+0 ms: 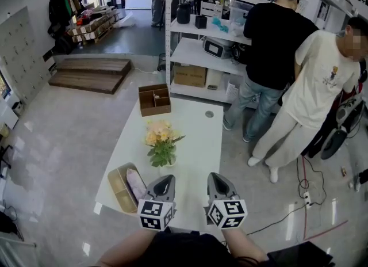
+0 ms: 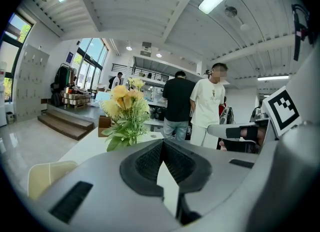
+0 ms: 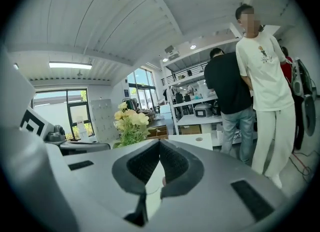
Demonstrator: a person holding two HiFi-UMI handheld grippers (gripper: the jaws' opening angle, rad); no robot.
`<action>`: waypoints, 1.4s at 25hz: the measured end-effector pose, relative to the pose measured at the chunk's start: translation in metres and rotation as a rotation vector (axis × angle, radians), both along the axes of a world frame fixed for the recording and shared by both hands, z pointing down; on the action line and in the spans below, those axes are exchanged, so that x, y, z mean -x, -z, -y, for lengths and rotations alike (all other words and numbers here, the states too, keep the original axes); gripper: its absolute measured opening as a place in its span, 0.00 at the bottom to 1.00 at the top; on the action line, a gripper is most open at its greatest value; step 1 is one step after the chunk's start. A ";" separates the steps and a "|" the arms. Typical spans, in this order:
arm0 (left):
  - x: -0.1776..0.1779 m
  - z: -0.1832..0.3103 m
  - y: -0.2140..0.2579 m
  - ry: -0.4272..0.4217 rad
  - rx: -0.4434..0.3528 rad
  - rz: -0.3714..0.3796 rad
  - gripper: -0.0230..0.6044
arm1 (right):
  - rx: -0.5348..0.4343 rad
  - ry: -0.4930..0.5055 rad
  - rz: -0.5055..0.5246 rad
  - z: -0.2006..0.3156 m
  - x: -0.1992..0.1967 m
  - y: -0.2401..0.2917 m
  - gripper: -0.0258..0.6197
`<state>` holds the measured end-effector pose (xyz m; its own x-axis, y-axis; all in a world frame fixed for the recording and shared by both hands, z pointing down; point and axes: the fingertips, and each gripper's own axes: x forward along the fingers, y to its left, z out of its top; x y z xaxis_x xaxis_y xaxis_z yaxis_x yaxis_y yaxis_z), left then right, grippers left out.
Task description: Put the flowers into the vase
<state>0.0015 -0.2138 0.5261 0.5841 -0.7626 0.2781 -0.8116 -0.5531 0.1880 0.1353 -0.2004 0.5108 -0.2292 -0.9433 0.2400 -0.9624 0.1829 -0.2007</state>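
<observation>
A bunch of yellow flowers (image 1: 160,142) with green leaves stands upright in the middle of the white table (image 1: 198,145). Its leaves hide whatever holds it. The flowers (image 2: 125,110) show ahead and left in the left gripper view, and the flowers (image 3: 130,123) show left of centre in the right gripper view. My left gripper (image 1: 164,178) hovers over the table's near end, just short of the flowers, shut with nothing in it (image 2: 162,143). My right gripper (image 1: 217,176) is beside it to the right, also shut and empty (image 3: 160,143).
A beige tray (image 1: 117,190) holding a pink bundle (image 1: 136,183) lies at the table's near left corner. A wooden box (image 1: 154,99) sits at the far end, with a small round disc (image 1: 209,114) near it. Two people (image 1: 270,47) (image 1: 313,93) stand right of the table by white shelves (image 1: 198,50).
</observation>
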 end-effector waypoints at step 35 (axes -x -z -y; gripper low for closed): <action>0.003 0.007 0.006 0.027 -0.006 -0.004 0.04 | 0.026 0.047 -0.040 -0.001 0.017 -0.007 0.04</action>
